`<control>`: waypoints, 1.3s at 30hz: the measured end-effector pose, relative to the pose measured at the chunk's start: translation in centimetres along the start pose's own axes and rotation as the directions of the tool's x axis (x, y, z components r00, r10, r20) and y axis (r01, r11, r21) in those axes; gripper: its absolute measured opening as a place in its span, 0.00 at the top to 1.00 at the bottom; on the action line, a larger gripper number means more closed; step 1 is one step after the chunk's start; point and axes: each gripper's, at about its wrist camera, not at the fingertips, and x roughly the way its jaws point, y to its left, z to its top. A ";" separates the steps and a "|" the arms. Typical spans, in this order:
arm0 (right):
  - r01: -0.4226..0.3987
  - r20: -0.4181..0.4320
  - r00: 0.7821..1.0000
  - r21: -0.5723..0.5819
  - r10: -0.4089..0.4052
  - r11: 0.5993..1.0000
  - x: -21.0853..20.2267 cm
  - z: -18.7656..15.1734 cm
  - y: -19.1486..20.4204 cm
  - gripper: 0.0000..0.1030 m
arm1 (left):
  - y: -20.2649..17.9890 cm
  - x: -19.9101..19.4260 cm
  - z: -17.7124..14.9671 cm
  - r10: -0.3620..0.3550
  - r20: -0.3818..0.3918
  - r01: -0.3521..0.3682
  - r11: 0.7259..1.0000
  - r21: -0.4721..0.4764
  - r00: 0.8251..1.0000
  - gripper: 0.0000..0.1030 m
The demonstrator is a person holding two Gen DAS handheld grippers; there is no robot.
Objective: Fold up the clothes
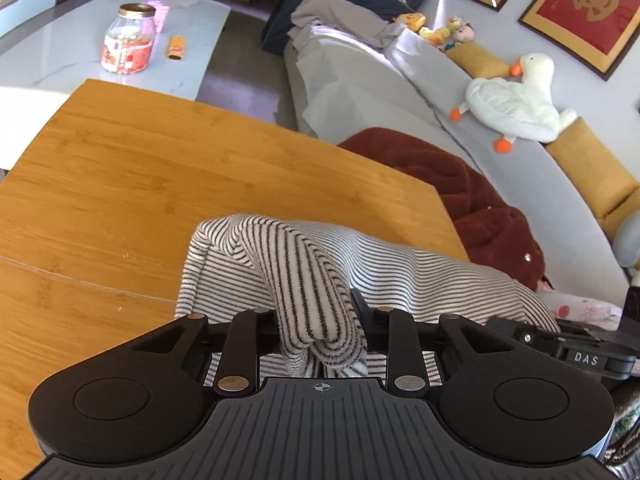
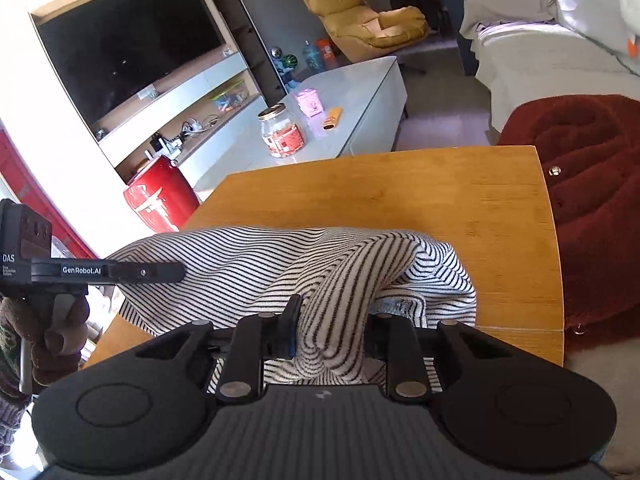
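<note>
A black-and-white striped garment (image 1: 400,276) lies bunched at the near edge of the wooden table (image 1: 160,168). My left gripper (image 1: 320,332) is shut on a thick fold of its cloth and lifts it into a ridge. My right gripper (image 2: 332,336) is shut on another fold of the same garment (image 2: 248,264), near the table's (image 2: 400,192) front edge. The other gripper shows at the right edge of the left wrist view (image 1: 576,348) and at the left of the right wrist view (image 2: 100,272), beside the garment.
A dark red fleece garment (image 1: 472,200) hangs off the table's far right side (image 2: 592,184). A grey sofa (image 1: 380,92) with a plush goose (image 1: 516,100) stands behind. A white coffee table (image 1: 100,48) bears a jar (image 1: 128,38). A red drum (image 2: 160,196) stands left.
</note>
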 end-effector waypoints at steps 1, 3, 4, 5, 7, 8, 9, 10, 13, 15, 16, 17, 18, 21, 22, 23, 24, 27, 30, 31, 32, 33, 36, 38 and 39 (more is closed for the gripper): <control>-0.008 -0.010 1.000 0.006 0.008 1.000 -0.5 -0.4 0.0 0.78 | -0.3 -0.9 -0.6 -0.006 0.002 0.006 1.000 0.013 1.000 0.72; -0.012 -0.051 0.999 0.022 0.013 1.000 -0.7 -1.9 -0.1 0.77 | -0.5 -1.7 -1.9 -0.004 -0.018 0.004 0.999 0.036 1.000 0.72; 0.000 -0.085 0.996 0.031 0.003 1.000 -0.3 -2.8 -0.3 0.77 | -0.5 -1.8 -2.6 0.000 -0.035 0.002 0.999 0.045 0.999 0.71; 0.020 -0.129 0.992 0.037 -0.015 0.999 0.5 -3.8 -0.5 0.76 | -0.5 -1.9 -3.3 0.004 -0.052 -0.001 0.999 0.054 0.999 0.70; 0.079 -0.197 0.978 0.020 -0.073 0.997 1.9 -5.0 -0.6 0.74 | 0.0 -1.1 -4.6 0.028 -0.105 -0.022 0.998 0.061 0.994 0.68; 0.089 -0.195 0.977 0.002 -0.087 0.996 2.0 -5.1 -0.3 0.73 | 0.5 -0.5 -5.1 0.053 -0.130 -0.045 0.997 0.059 0.990 0.64; 0.100 -0.192 0.976 -0.015 -0.101 0.995 2.0 -5.0 -0.1 0.66 | 0.9 0.1 -5.6 0.079 -0.154 -0.071 0.996 0.056 0.985 0.58; 0.117 -0.176 0.977 -0.035 -0.122 0.992 1.6 -4.4 0.3 0.48 | 1.3 0.4 -5.9 0.098 -0.164 -0.091 0.994 0.054 0.982 0.48; 0.187 -0.032 0.981 -0.129 -0.192 0.974 -0.5 -2.1 1.5 0.12 | 1.3 -0.9 -5.4 0.115 -0.122 -0.107 0.992 0.068 0.986 0.32; 0.239 0.042 0.971 -0.178 -0.235 0.955 -1.1 -0.4 2.0 0.07 | 1.0 -2.3 -4.7 0.138 -0.064 -0.132 0.987 0.091 0.988 0.21; 0.266 0.073 0.964 -0.200 -0.256 0.943 -1.1 0.3 2.2 0.01 | 0.7 -3.1 -4.4 0.142 -0.038 -0.138 0.985 0.100 0.989 0.18; 0.290 0.097 0.957 -0.224 -0.275 0.930 -0.7 1.0 2.3 0.00 | 0.3 -3.7 -4.1 0.134 -0.017 -0.132 0.986 0.100 0.991 0.15; 0.311 0.105 0.950 -0.244 -0.294 0.919 -0.1 1.5 2.3 0.00 | 0.0 -4.2 -3.8 0.117 -0.004 -0.116 0.989 0.091 0.993 0.13; 0.366 0.054 0.929 -0.285 -0.367 0.886 3.4 2.2 1.4 0.00 | -0.8 -4.3 -3.6 0.036 -0.007 -0.035 0.998 0.052 0.999 0.07; 0.384 0.021 0.918 -0.303 -0.397 0.872 4.9 1.9 1.0 0.00 | -1.0 -4.0 -3.6 0.009 -0.020 -0.008 0.999 0.042 1.000 0.07; 0.407 -0.021 0.900 -0.323 -0.436 0.854 6.6 1.4 0.6 0.00 | -1.4 -3.2 -3.9 -0.023 -0.045 0.024 0.999 0.030 0.999 0.06; 0.421 -0.062 0.881 -0.348 -0.469 0.838 8.0 0.6 0.2 0.00 | -1.7 -2.4 -4.2 -0.050 -0.073 0.052 0.999 0.015 0.996 0.06; 0.428 -0.038 0.871 -0.432 -0.489 0.794 8.5 -1.0 0.6 0.00 | -1.9 0.6 -5.5 -0.094 -0.157 0.092 0.996 -0.019 0.983 0.04; 0.444 0.033 0.863 -0.526 -0.504 0.725 8.4 -1.8 2.0 0.00 | -1.8 2.5 -5.6 -0.077 -0.159 0.078 0.997 0.005 0.984 0.00; 0.450 0.056 0.859 -0.553 -0.508 0.701 8.4 -2.0 2.4 0.00 | -1.8 2.9 -5.5 -0.078 -0.152 0.081 0.997 0.014 0.985 0.00; 0.458 0.075 0.857 -0.567 -0.510 0.685 8.5 -2.3 2.7 0.00 | -1.8 3.3 -5.2 -0.076 -0.151 0.078 0.997 0.012 0.986 0.00; 0.462 0.091 0.856 -0.576 -0.509 0.674 8.5 -2.4 2.9 0.00 | -1.6 3.6 -4.8 -0.077 -0.147 0.079 0.997 0.011 0.986 0.00; 0.422 0.090 0.890 -0.536 -0.447 0.731 7.6 -1.6 3.2 0.00 | -1.1 4.6 -3.5 -0.082 -0.131 0.084 0.996 0.012 0.988 0.00; 0.370 0.054 0.917 -0.485 -0.395 0.792 7.2 -0.9 3.2 0.00 | -0.2 5.4 -2.3 -0.102 -0.109 0.100 0.995 -0.023 0.989 0.00; 0.348 0.026 0.924 -0.472 -0.382 0.810 7.3 -0.9 3.1 0.00 | 0.3 5.7 -1.7 -0.112 -0.098 0.109 0.993 -0.042 0.989 0.00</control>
